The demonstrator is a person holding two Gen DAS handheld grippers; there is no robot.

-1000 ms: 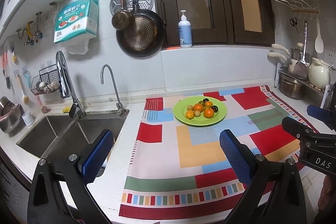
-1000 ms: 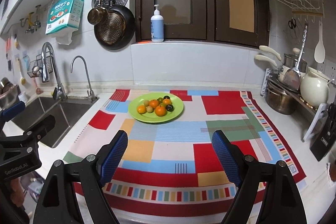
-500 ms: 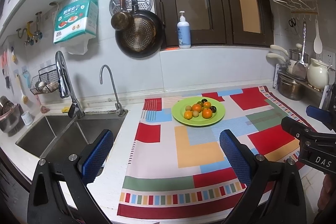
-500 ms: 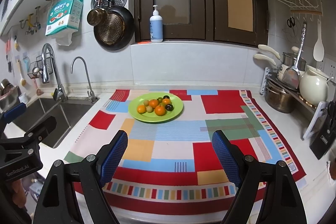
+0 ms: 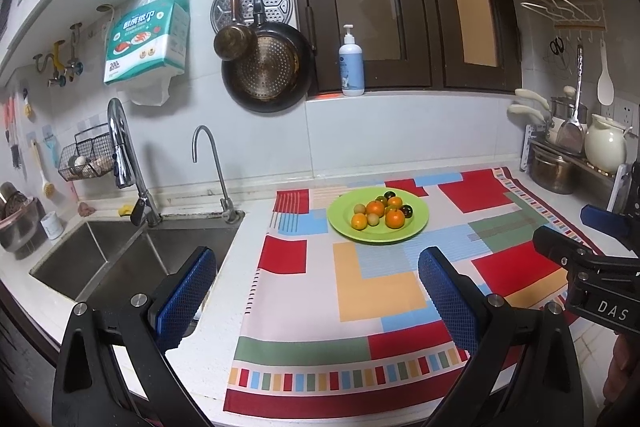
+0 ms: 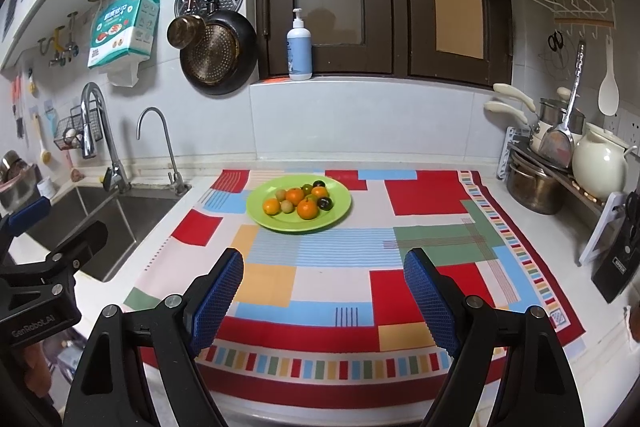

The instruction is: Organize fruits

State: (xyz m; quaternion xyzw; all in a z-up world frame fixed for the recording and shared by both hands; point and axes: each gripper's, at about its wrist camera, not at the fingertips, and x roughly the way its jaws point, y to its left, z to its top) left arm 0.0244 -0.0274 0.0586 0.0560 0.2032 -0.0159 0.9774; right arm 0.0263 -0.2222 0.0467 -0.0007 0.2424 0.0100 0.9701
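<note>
A green plate sits at the back of a colourful patchwork cloth on the counter. It holds several small fruits: orange ones, pale green ones and dark ones. My left gripper is open and empty, held above the cloth's front left. My right gripper is open and empty above the cloth's front edge. Both are well short of the plate. The right gripper also shows at the right of the left wrist view.
A steel double sink with two taps lies left of the cloth. Pots and a cream jug stand on a rack at the right. A black knife block stands at the right edge. A pan hangs on the wall.
Both grippers have drifted back slightly from the plate, so it looks a little smaller. Jaws stay open.
</note>
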